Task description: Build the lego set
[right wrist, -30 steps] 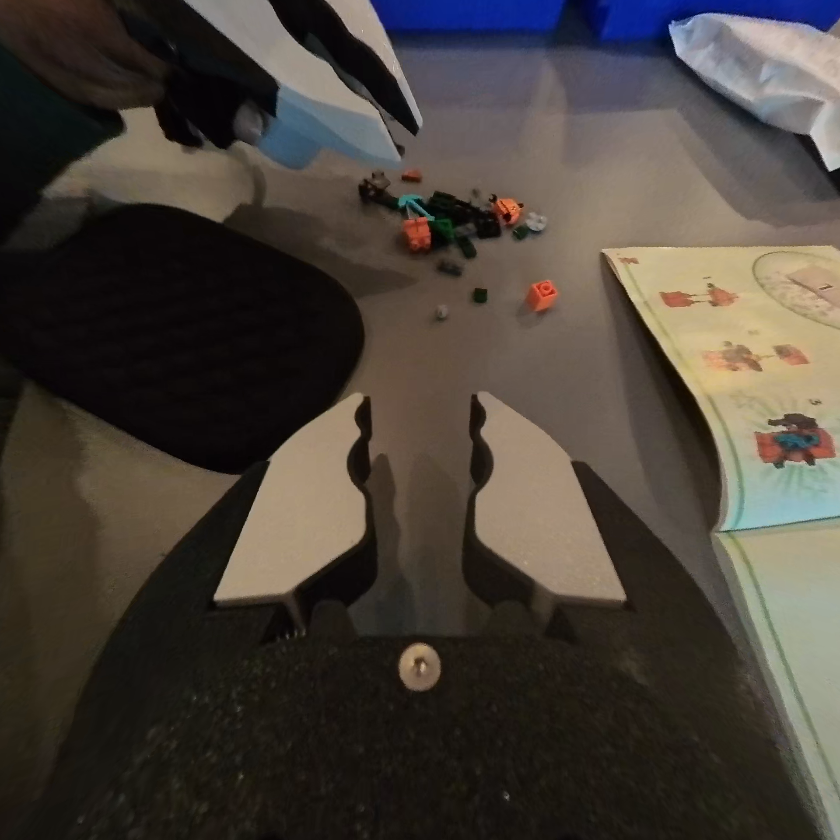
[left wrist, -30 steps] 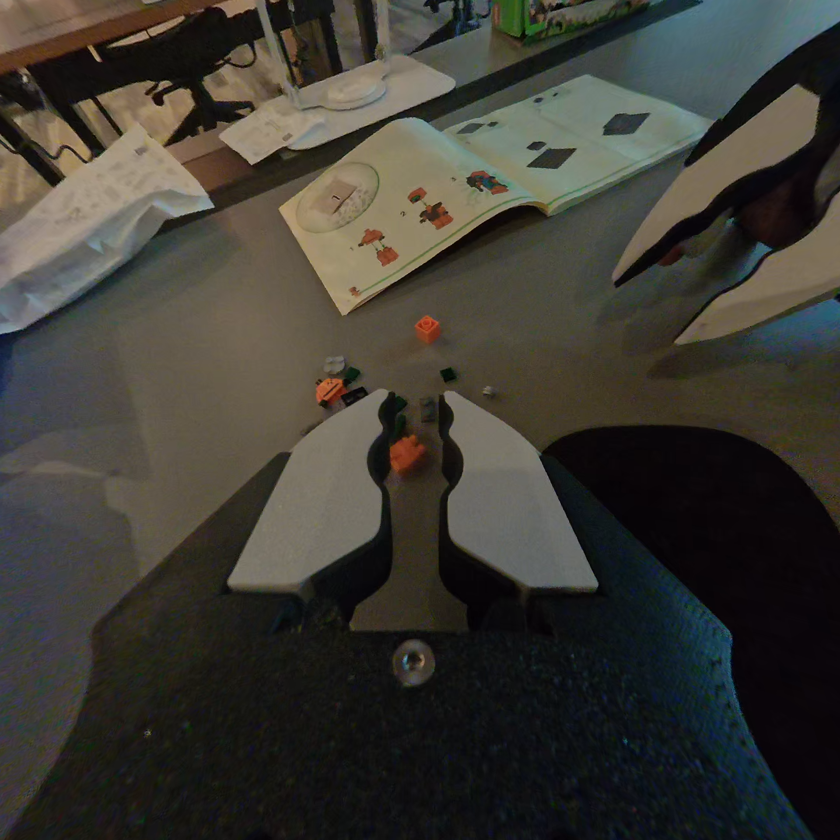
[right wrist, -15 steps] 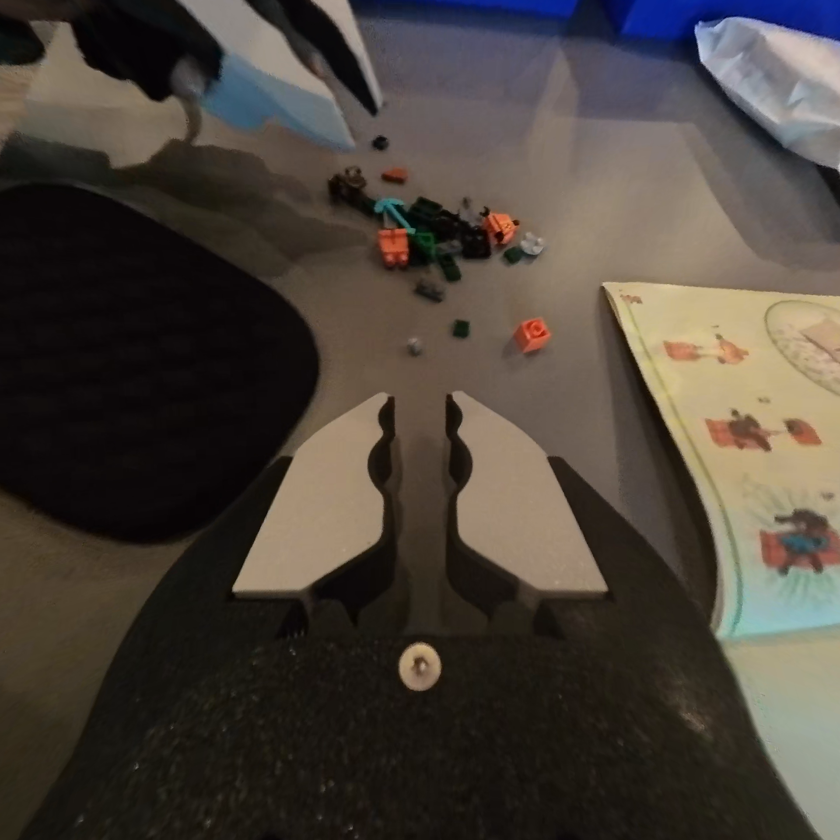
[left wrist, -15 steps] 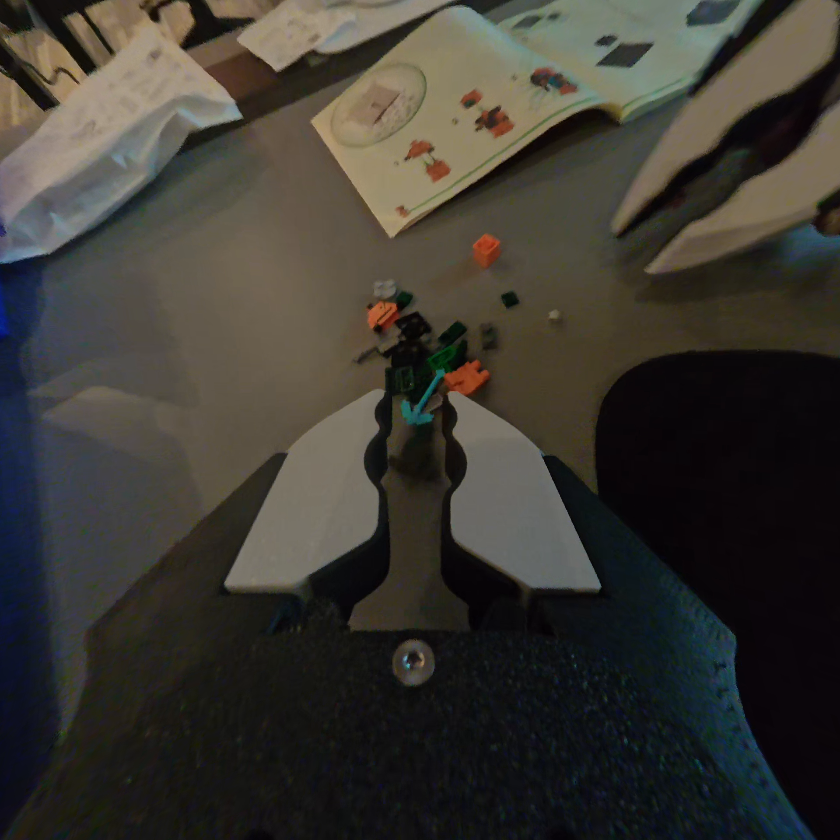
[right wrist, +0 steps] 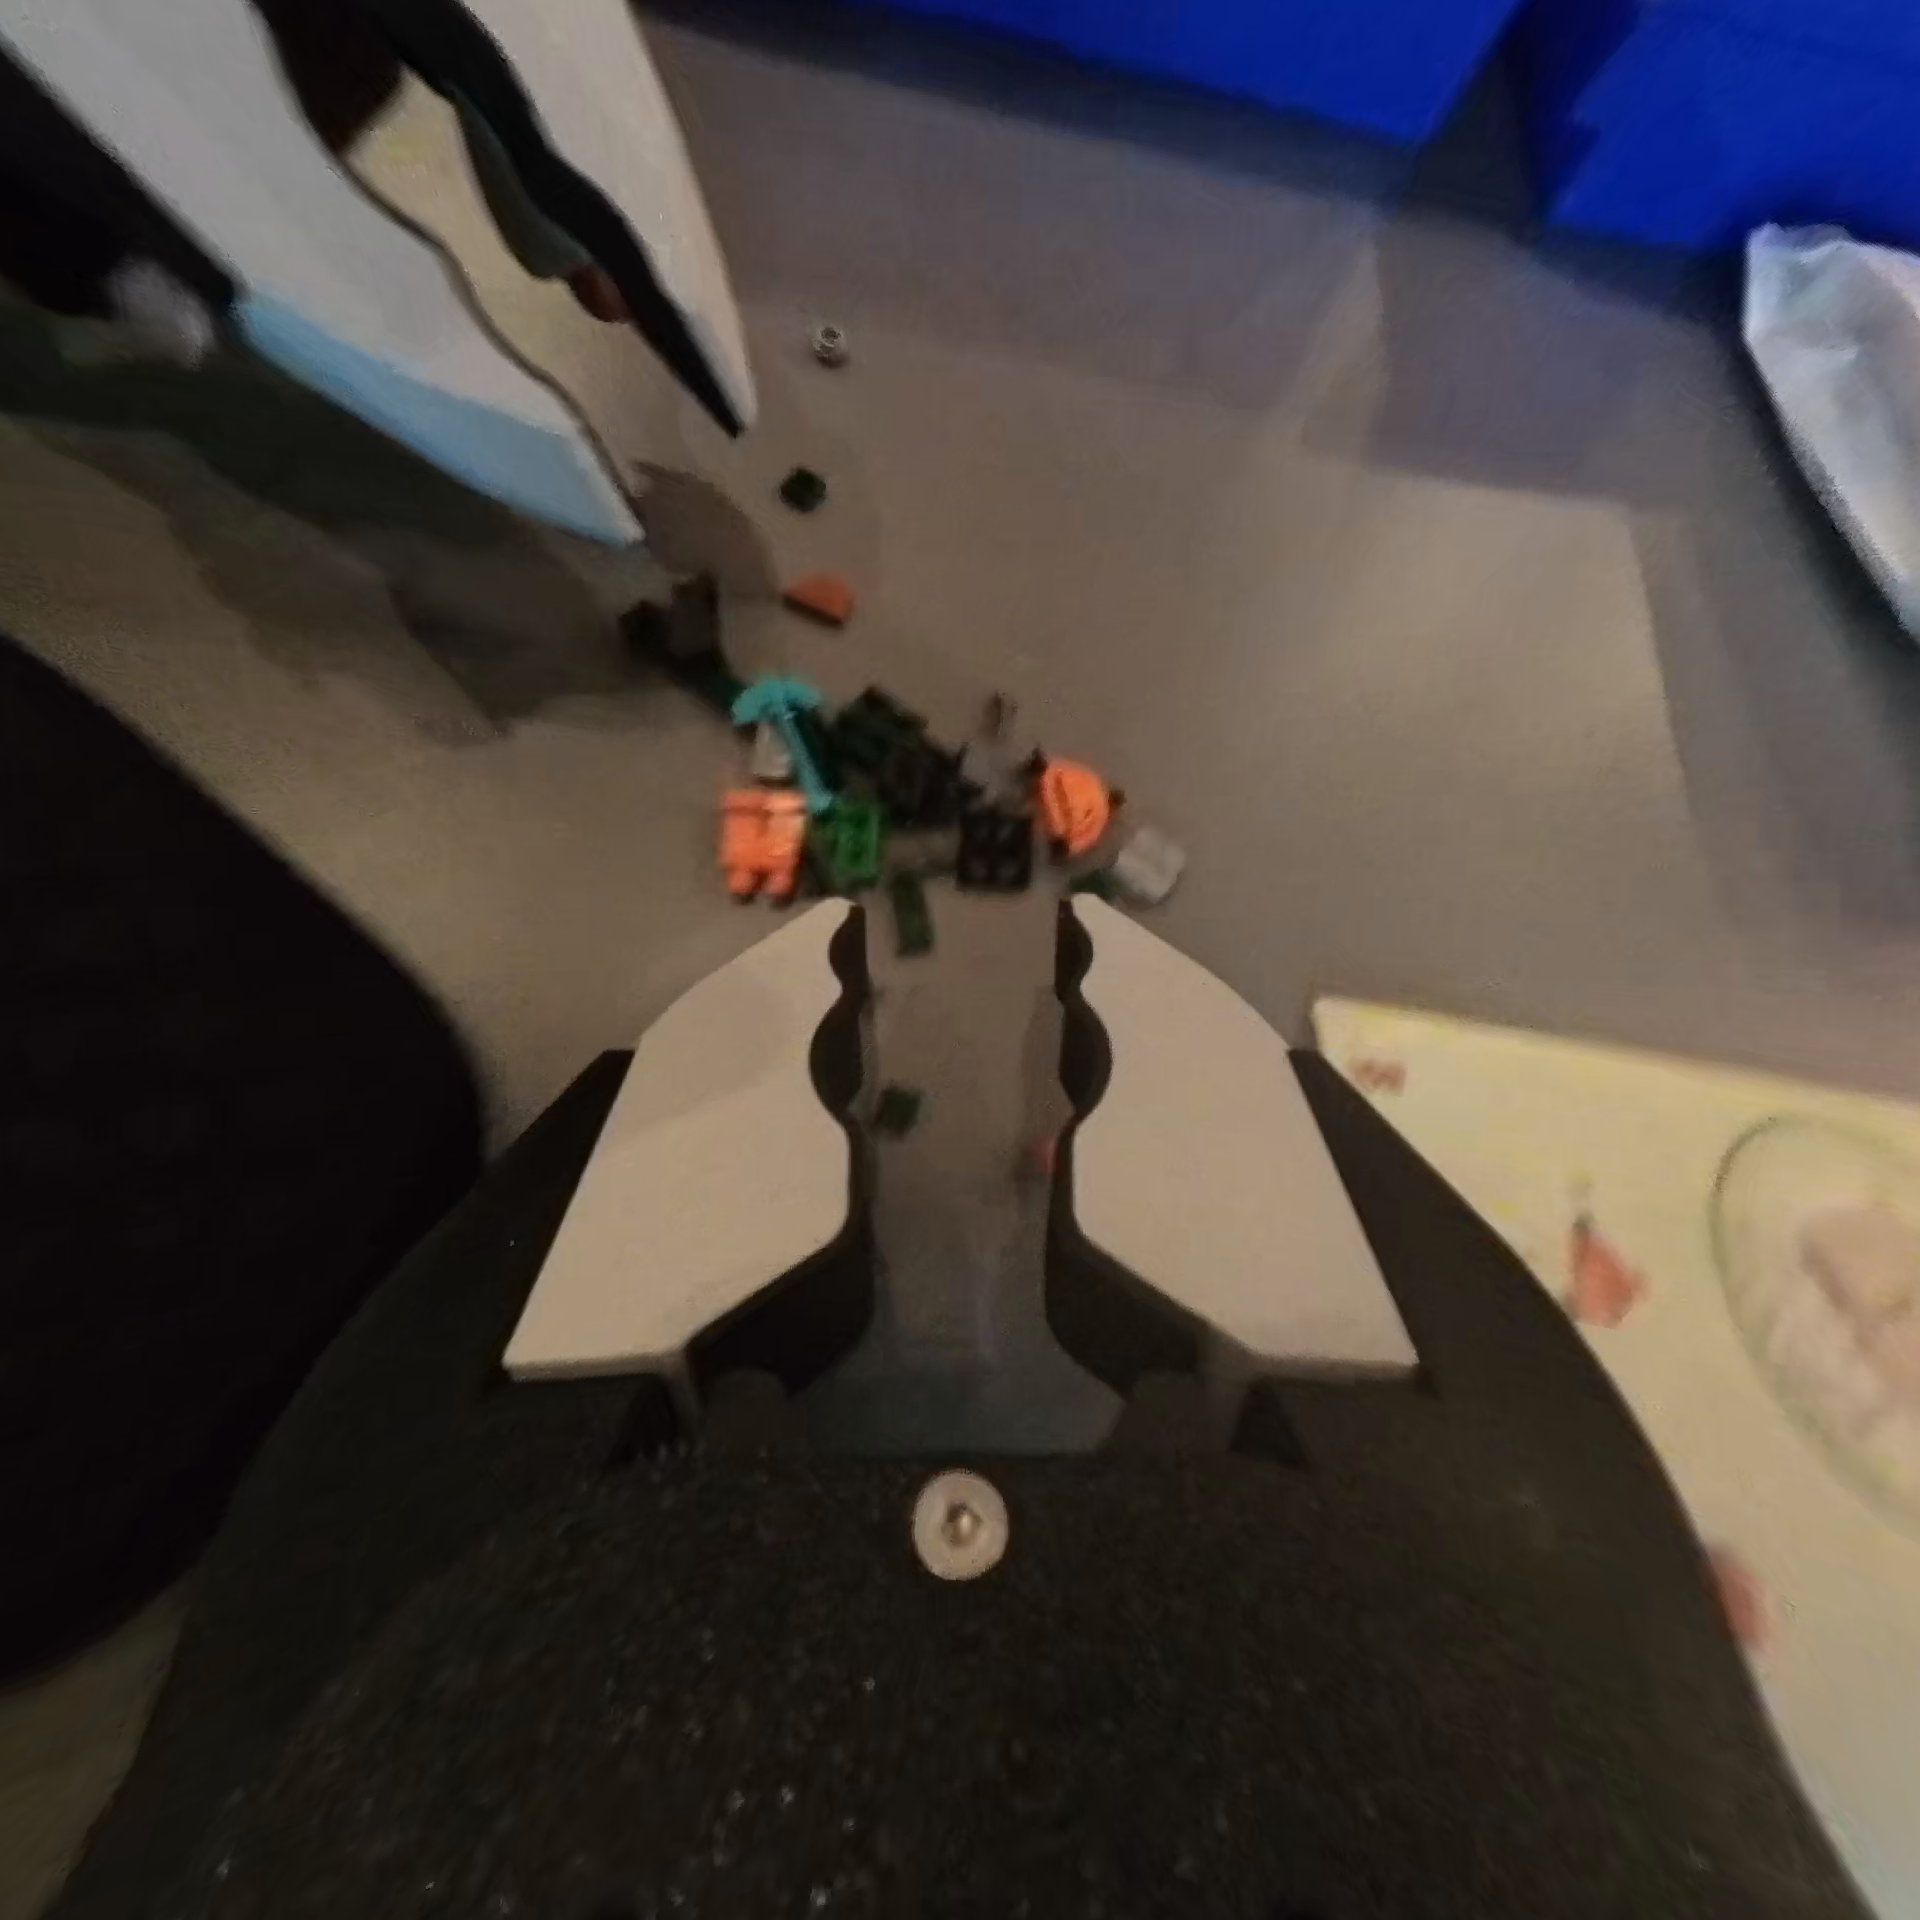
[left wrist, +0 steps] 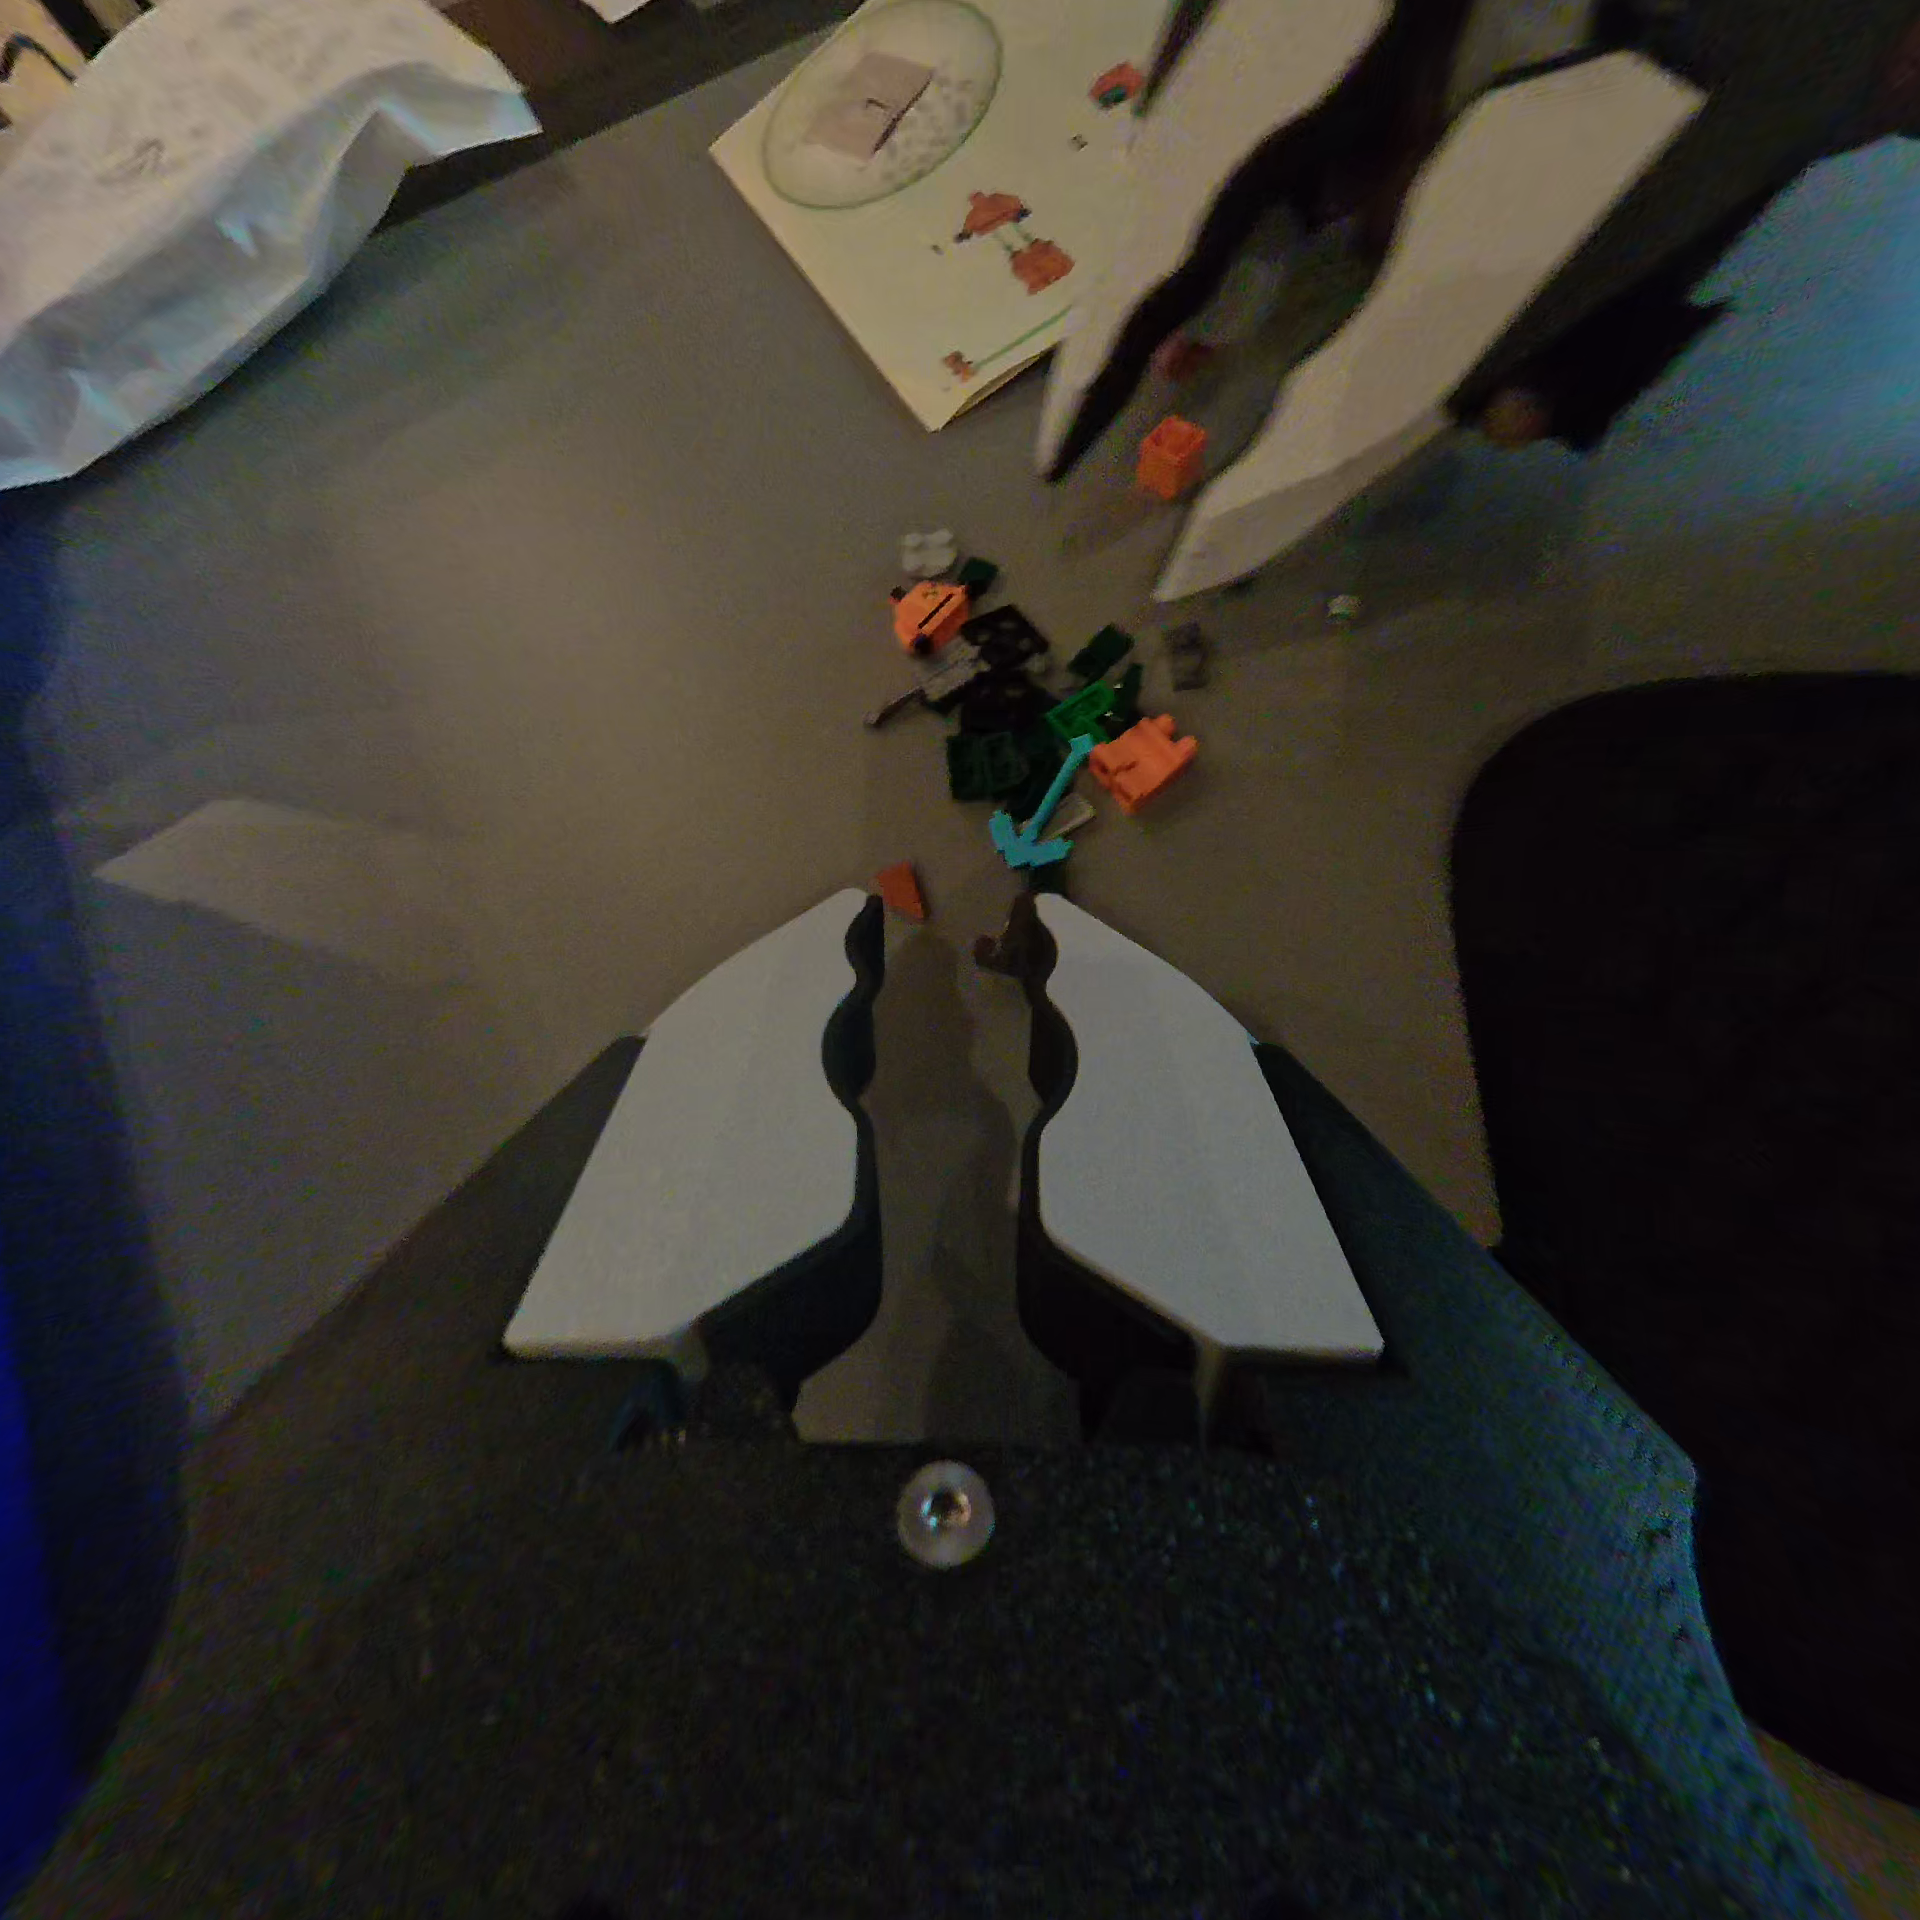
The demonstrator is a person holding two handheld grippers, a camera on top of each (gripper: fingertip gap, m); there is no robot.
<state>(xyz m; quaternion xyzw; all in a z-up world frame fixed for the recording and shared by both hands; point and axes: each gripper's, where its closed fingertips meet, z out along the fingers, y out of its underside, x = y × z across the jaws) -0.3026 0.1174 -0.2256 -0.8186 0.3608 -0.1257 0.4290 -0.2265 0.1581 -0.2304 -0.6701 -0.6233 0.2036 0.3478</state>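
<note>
1. Left gripper (left wrist: 954, 914), grey fingers, black body: jaws parted, holding nothing, tips at near edge of the pile.
2. Small heap of hard plastic lego pieces (left wrist: 1023, 707), orange, green, black, on grey matte table (left wrist: 520, 582). Prob. light, rigid, slippery; pinch by flat sides.
3. Loose orange square brick (left wrist: 1171, 457) sits betw. right gripper (left wrist: 1107, 530) fingers, jaws apart, not gripping.
4. Open paper instruction booklet (left wrist: 883, 208), far.
</note>
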